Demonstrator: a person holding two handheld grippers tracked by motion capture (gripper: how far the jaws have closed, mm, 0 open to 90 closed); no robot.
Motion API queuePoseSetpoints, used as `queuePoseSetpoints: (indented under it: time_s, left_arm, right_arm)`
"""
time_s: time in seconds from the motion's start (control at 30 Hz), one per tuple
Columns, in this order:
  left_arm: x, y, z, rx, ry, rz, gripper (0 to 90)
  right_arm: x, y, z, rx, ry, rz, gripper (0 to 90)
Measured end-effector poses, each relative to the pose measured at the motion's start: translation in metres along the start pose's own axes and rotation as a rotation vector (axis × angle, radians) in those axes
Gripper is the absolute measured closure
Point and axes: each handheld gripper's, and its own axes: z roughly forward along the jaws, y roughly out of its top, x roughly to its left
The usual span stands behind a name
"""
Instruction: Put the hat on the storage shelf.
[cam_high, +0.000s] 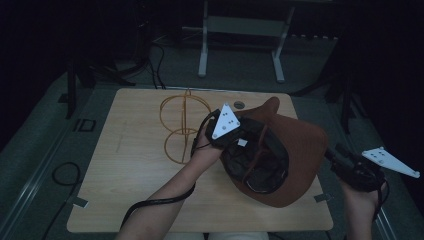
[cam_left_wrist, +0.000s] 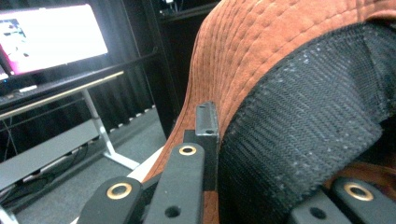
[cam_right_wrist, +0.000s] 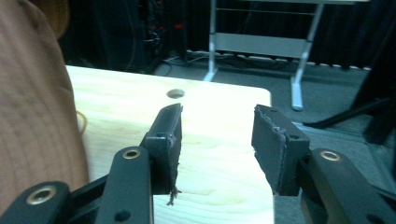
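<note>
- The brown hat (cam_high: 300, 150) lies upside down at the right of the table (cam_high: 130, 165), its hollow crown showing a black mesh lining (cam_high: 255, 160).
- The left gripper (cam_high: 227, 132) pinches the hat's rim, jaws clamped on brim and lining.
- The right gripper (cam_high: 336, 156), jaws spread with nothing between them, hovers just right of the hat.
- A wire hat stand (cam_high: 182, 125) sits to the left, farther back.

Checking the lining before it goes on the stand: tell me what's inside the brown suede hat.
Inside the brown suede hat is a black mesh lining with a brown strap across it. The left tongs clamp its brim; the crown's bottom is too dark to see.
</note>
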Motion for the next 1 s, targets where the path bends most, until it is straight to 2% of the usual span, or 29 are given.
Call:
queuePoseSetpoints:
  time_s: [0.03, 0.1, 0.13, 0.17, 0.23, 0.27, 0.3, 0.37, 0.47, 0.6, 0.73, 0.8, 0.87, 1.0]
  left_arm:
    - [0.000, -0.001, -0.001, -0.007, -0.004, 0.000, 87.3]
    - [0.003, -0.002, -0.002, -0.035, -0.050, -0.022, 87.3]
    - [0.003, -0.003, -0.002, -0.039, -0.054, -0.021, 87.3]
    - [0.005, -0.003, -0.003, -0.050, -0.086, -0.037, 87.3]
    - [0.005, -0.004, -0.004, -0.071, -0.104, -0.039, 87.3]
    - [0.007, -0.005, -0.005, -0.096, -0.140, -0.059, 87.3]
    - [0.007, -0.006, -0.006, -0.114, -0.157, -0.066, 87.2]
    - [0.009, -0.007, -0.007, -0.158, -0.225, -0.083, 87.2]
    - [0.007, -0.007, -0.008, -0.196, -0.290, -0.100, 87.2]
    - [0.001, -0.003, -0.007, -0.212, -0.324, -0.107, 87.2]
    - [-0.008, 0.001, -0.004, -0.211, -0.328, -0.106, 87.2]
    - [-0.012, 0.002, -0.003, -0.216, -0.345, -0.113, 87.2]
    - [-0.017, 0.004, -0.001, -0.206, -0.344, -0.089, 87.2]
    - [-0.023, 0.004, 0.003, -0.184, -0.358, -0.077, 87.2]
  right_arm:
    - [0.001, 0.000, 0.001, 0.000, 0.017, 0.002, 52.5]
    - [0.005, -0.001, 0.003, -0.008, 0.051, -0.001, 52.5]
    - [0.007, -0.001, 0.005, -0.007, 0.072, -0.004, 52.4]
    - [0.010, -0.001, 0.006, -0.004, 0.082, -0.012, 52.5]
    - [0.016, 0.000, 0.008, -0.014, 0.126, -0.030, 52.1]
    - [0.019, 0.001, 0.009, -0.017, 0.139, -0.034, 52.0]
    - [0.023, 0.002, 0.009, -0.025, 0.169, -0.039, 52.0]
    - [0.028, 0.003, 0.010, -0.038, 0.208, -0.045, 51.6]
    - [0.041, 0.006, 0.011, -0.052, 0.278, -0.082, 50.2]
    - [0.057, 0.009, 0.014, -0.065, 0.360, -0.126, 47.4]
    - [0.067, 0.012, 0.019, -0.081, 0.432, -0.124, 45.9]
    - [0.071, 0.013, 0.022, -0.081, 0.445, -0.134, 44.2]
    - [0.076, 0.014, 0.025, -0.091, 0.457, -0.129, 44.1]
    - [0.081, 0.017, 0.029, -0.102, 0.471, -0.135, 43.8]
